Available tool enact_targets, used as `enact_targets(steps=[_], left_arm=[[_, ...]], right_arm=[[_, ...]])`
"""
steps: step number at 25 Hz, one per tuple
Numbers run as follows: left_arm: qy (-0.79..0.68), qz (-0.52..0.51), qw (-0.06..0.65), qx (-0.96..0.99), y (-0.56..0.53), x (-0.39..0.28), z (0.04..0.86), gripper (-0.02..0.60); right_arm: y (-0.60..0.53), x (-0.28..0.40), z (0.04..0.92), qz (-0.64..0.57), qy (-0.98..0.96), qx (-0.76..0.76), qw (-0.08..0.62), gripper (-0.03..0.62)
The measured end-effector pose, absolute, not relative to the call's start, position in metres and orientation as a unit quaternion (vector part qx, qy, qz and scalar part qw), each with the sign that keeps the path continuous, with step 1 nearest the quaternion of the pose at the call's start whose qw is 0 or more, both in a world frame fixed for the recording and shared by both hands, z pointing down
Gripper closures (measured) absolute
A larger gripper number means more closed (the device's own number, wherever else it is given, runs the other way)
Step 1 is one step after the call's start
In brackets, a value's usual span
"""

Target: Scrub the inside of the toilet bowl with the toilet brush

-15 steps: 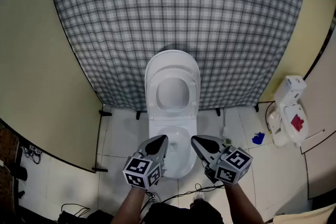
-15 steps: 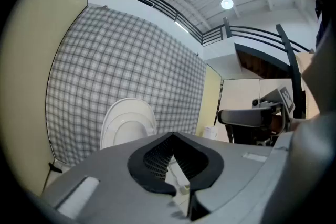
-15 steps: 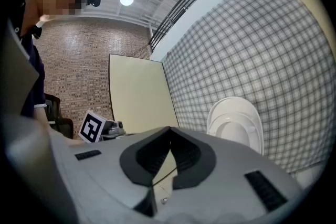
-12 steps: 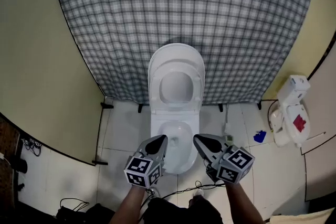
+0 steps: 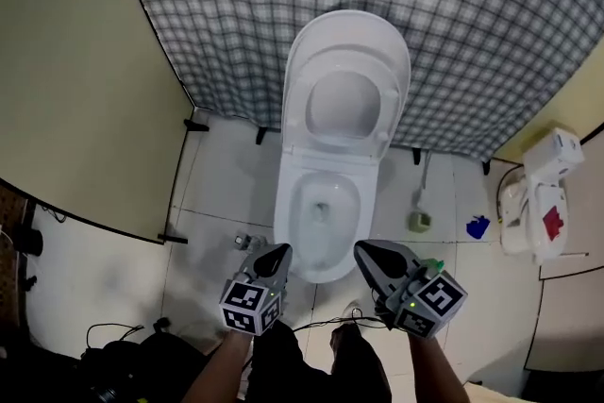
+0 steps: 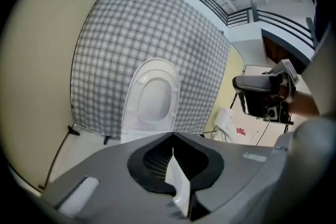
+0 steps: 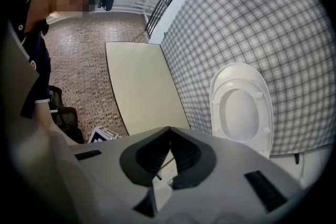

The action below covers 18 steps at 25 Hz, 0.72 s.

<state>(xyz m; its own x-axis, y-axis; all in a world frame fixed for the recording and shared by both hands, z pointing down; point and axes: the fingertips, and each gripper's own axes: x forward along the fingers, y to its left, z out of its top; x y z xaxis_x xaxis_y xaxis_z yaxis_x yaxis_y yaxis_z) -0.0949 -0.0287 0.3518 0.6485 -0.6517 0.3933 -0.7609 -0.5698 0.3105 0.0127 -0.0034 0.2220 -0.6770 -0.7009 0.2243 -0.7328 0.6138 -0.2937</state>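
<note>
The left gripper (image 5: 279, 253) and right gripper (image 5: 364, 249) hover side by side over the front rim of the toilet bowl (image 5: 304, 252), each with its fingers clenched on nothing. The toilet brush (image 5: 420, 219) stands untouched on the floor (image 5: 219, 203) to the bowl's right, well apart from both.

The toilet bowl (image 5: 316, 245) was glossy white, ceramic by its look. Its raised seat (image 5: 347, 33) was smooth and shiny, like plastic. The checked cloth (image 5: 453, 14) behind it was matt and woven. The floor (image 5: 212, 193) was pale, faintly glossy tile, and the side panel (image 5: 75, 90) was matt cream. The left tool (image 5: 279, 252) and right tool (image 5: 362, 249) were matt grey plastic, with black ribbed pads (image 6: 155, 157).
</note>
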Motion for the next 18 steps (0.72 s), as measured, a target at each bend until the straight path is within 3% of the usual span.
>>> enact_targets(steps=[18], left_arm=[[-0.559,0.158,0.224,0.782,-0.061,-0.228,0.597,0.548]], right_arm=[[-0.019,-0.046,0.420,0.232,-0.910,0.336,0.066,0.594]])
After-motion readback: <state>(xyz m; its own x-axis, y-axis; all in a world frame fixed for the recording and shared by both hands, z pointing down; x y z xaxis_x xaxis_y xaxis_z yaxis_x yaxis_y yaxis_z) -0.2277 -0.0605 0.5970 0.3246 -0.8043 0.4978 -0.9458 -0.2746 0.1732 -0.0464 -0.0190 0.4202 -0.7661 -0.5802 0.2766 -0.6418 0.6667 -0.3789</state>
